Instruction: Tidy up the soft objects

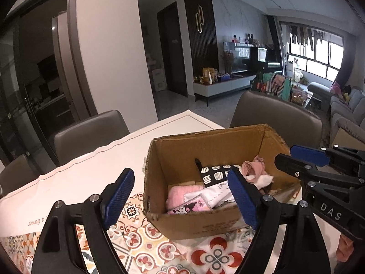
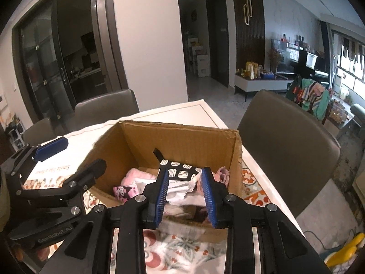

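An open cardboard box (image 1: 182,221) (image 2: 141,134) stands on the table. It holds soft things: a pink towel (image 1: 178,194) (image 2: 136,174), a black-and-white patterned cloth (image 1: 214,171) (image 2: 180,169), a white cloth (image 1: 216,189) and a pink frilly piece (image 1: 253,166) (image 2: 222,174). My left gripper (image 1: 182,196) is open and empty, just in front of the box's near left corner. My right gripper (image 2: 185,194) is open and empty, above the box's near wall; it also shows at the right in the left wrist view (image 1: 296,159).
A patterned tablecloth (image 1: 136,235) (image 2: 182,246) covers the near table. Printed white paper (image 1: 68,182) lies on the left. Grey chairs (image 1: 91,134) (image 2: 285,132) stand around the table. A yellow object (image 2: 346,248) lies low on the right.
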The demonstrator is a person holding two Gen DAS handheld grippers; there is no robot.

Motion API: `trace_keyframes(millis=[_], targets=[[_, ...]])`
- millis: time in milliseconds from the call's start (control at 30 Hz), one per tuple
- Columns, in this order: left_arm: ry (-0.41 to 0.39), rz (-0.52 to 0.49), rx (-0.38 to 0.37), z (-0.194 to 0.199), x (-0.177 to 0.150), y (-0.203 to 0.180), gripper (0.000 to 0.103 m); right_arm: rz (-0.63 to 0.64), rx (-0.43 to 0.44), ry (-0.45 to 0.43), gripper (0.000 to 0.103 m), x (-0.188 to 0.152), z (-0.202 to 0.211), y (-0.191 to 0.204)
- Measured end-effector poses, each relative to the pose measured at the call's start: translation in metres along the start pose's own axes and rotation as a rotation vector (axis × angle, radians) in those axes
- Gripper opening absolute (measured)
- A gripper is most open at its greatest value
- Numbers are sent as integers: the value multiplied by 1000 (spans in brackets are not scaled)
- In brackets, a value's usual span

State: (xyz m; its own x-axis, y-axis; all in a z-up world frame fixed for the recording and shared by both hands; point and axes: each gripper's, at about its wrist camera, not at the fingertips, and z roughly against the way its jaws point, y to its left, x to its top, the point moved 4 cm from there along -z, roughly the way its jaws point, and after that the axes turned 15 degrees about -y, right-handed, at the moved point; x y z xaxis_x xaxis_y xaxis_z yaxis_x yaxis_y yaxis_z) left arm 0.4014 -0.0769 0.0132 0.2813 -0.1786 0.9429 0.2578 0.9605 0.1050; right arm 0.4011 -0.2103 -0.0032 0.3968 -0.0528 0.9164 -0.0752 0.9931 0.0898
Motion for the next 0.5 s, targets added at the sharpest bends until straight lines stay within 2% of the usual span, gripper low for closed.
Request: trace_keyframes(millis=[200, 367, 500], targets=[[-48, 22, 23, 36, 10, 2, 88, 3, -8, -43, 32, 4, 34, 8], [-89, 31, 47, 69, 15, 4, 93, 3, -25, -77, 32, 6, 65, 14], [-117, 36, 65, 98, 17, 3, 96, -1, -39, -105, 42, 4, 89, 18]])
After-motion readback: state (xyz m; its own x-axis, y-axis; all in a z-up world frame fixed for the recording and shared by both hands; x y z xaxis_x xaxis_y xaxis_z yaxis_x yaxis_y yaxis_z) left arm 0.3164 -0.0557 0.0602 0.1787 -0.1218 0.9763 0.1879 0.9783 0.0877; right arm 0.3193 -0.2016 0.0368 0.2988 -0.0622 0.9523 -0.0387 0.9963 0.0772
